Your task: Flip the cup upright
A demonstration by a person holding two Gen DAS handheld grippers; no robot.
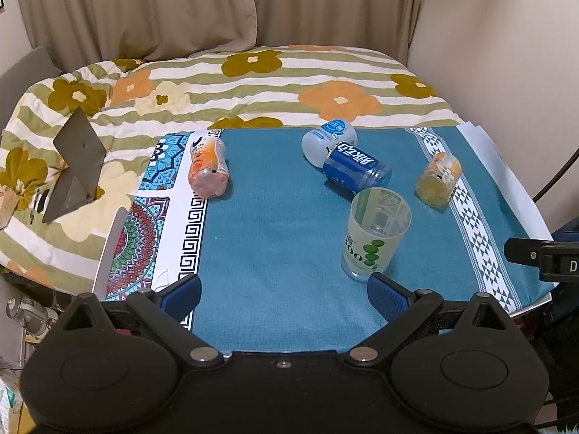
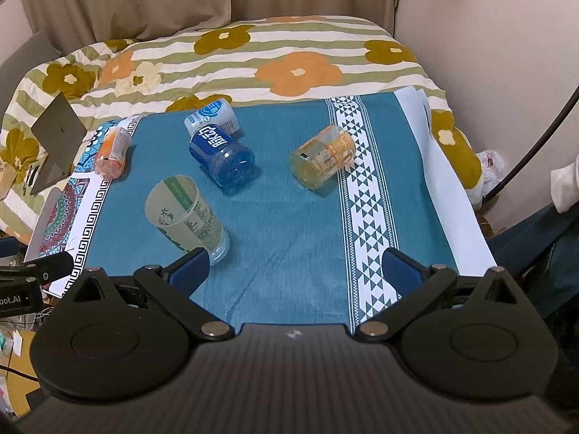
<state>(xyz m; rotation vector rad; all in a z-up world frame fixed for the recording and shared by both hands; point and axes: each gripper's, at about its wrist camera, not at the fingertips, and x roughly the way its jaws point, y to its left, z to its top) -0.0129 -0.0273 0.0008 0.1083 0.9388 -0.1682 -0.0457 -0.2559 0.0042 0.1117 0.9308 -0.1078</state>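
A frosted cup with green print (image 1: pixel 374 233) stands upright on the teal cloth (image 1: pixel 275 238), mouth up; it also shows in the right wrist view (image 2: pixel 188 217). A blue cup (image 1: pixel 356 168) lies on its side against a white-and-blue cup (image 1: pixel 327 141) behind it. A yellow-orange cup (image 1: pixel 438 179) lies on its side at the right, and an orange cup (image 1: pixel 208 168) lies at the left. My left gripper (image 1: pixel 284 296) is open and empty, just in front of the frosted cup. My right gripper (image 2: pixel 295 271) is open and empty near the table's front edge.
The table abuts a bed with a flowered quilt (image 1: pixel 253 83). A grey laptop-like stand (image 1: pixel 74 170) rests on the quilt at the left. A patterned mat (image 1: pixel 144 238) covers the table's left edge. A wall (image 1: pixel 506 54) and a black cable (image 2: pixel 535 152) are at the right.
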